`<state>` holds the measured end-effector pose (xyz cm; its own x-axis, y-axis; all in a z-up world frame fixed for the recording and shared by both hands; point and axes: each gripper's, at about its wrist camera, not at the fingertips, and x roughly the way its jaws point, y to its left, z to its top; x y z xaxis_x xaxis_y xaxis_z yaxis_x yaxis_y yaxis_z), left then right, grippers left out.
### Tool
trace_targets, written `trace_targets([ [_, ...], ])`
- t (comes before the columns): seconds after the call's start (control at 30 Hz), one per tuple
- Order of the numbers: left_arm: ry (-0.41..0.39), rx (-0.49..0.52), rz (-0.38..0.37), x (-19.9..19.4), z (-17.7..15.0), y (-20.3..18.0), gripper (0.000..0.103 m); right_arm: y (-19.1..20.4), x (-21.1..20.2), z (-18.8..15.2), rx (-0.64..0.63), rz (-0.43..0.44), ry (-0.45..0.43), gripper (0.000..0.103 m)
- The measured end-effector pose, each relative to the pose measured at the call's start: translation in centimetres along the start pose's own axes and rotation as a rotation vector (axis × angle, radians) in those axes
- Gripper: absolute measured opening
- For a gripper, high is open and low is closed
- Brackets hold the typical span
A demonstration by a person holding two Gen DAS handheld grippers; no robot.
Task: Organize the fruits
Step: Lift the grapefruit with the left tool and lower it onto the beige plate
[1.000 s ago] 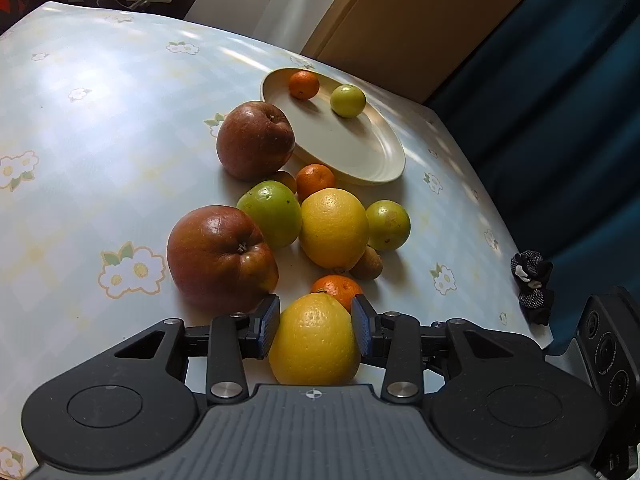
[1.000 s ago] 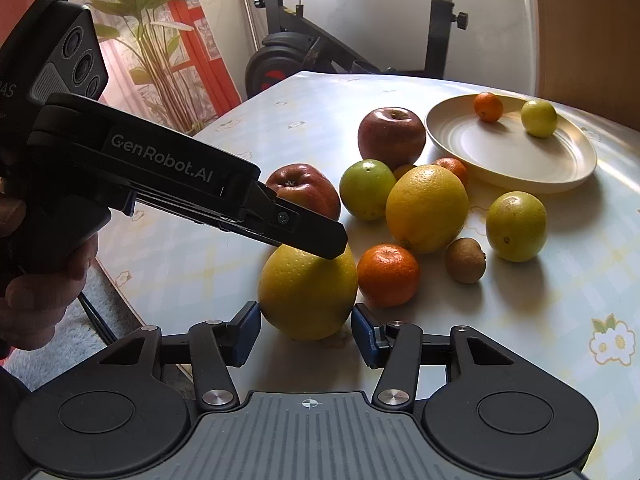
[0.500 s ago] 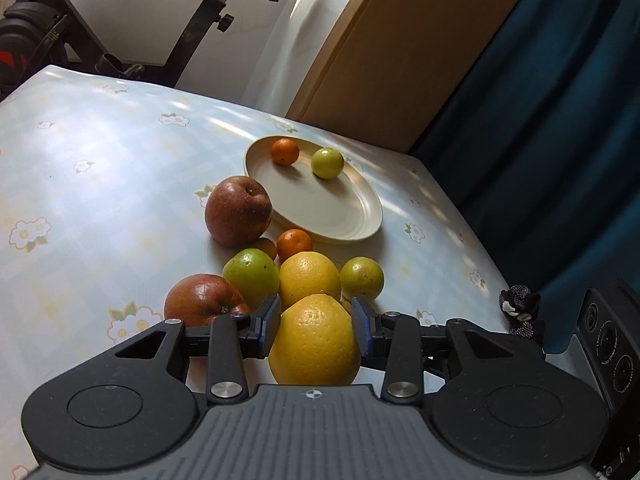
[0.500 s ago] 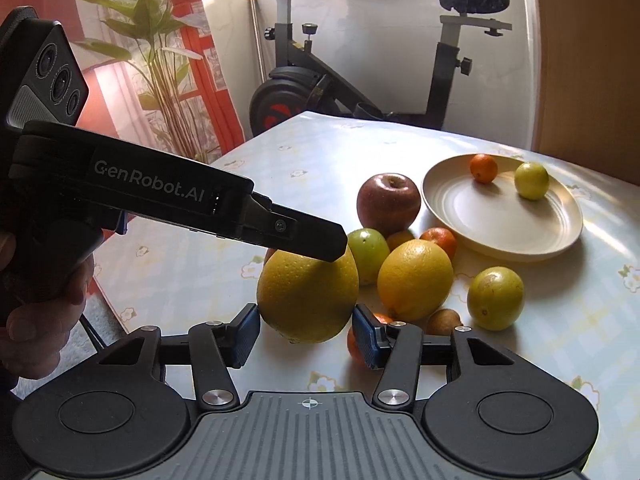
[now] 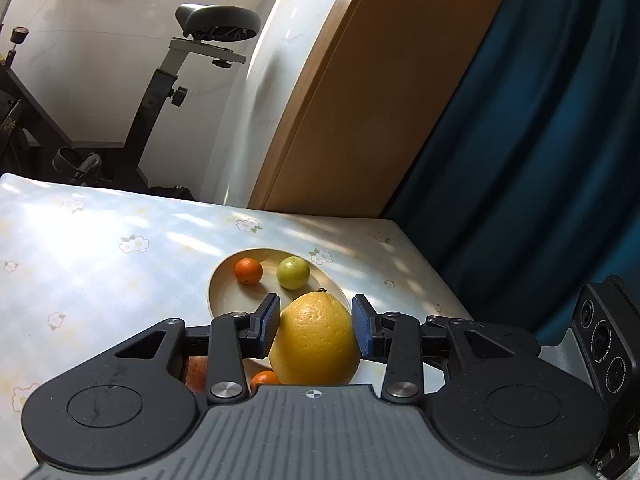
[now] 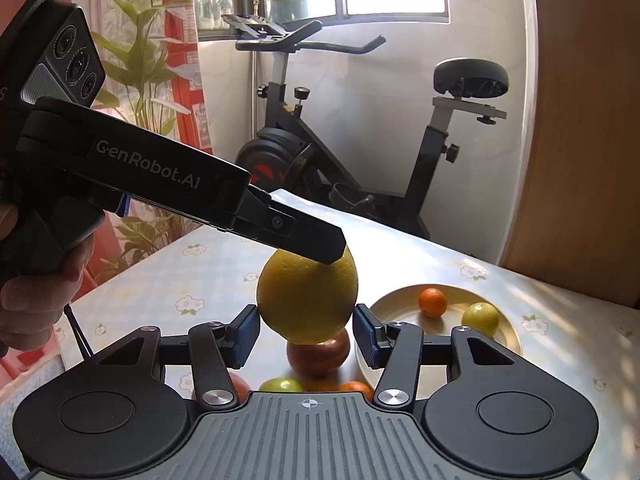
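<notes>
Black "GenRobot.AI" left tool [image 6: 316, 246]

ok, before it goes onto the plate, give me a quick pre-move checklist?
1. Left gripper grip on the large yellow citrus: ok, both pads sit against its sides.
2. Citrus clear of the table: ok, in the right wrist view it hangs above the pile.
3. Right gripper contact with the citrus: cannot tell, its pads flank the fruit's lower part very closely.
4. Room on the plate: ok, only a small orange and a green fruit at its far side; the near part is bare.
5. Clearance over the red apple below the citrus: cannot tell, they overlap in view.
</notes>
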<state>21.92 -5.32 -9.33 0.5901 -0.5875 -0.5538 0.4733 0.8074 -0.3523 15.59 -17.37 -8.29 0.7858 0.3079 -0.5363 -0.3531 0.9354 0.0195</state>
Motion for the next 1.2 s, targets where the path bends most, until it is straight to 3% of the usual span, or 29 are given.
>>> trace_targets([
  [0.23,0.082,-0.026,-0.014,5.1,3.1,2.0,0.042,-3.5,3.9,1.7,-0.028,-0.001,0.065,0.047],
  [0.63,0.231,-0.099,-0.021,13.2,3.3,7.1,0.042,-8.0,11.6,-0.5,0.087,0.052,0.222,0.047],
  [0.93,0.282,-0.155,-0.028,18.0,4.0,10.7,0.042,-10.7,15.9,-1.0,0.145,0.068,0.278,0.047],
  [1.2,0.299,-0.190,-0.013,20.0,4.0,12.1,0.042,-11.8,18.0,-1.3,0.187,0.081,0.299,0.047],
])
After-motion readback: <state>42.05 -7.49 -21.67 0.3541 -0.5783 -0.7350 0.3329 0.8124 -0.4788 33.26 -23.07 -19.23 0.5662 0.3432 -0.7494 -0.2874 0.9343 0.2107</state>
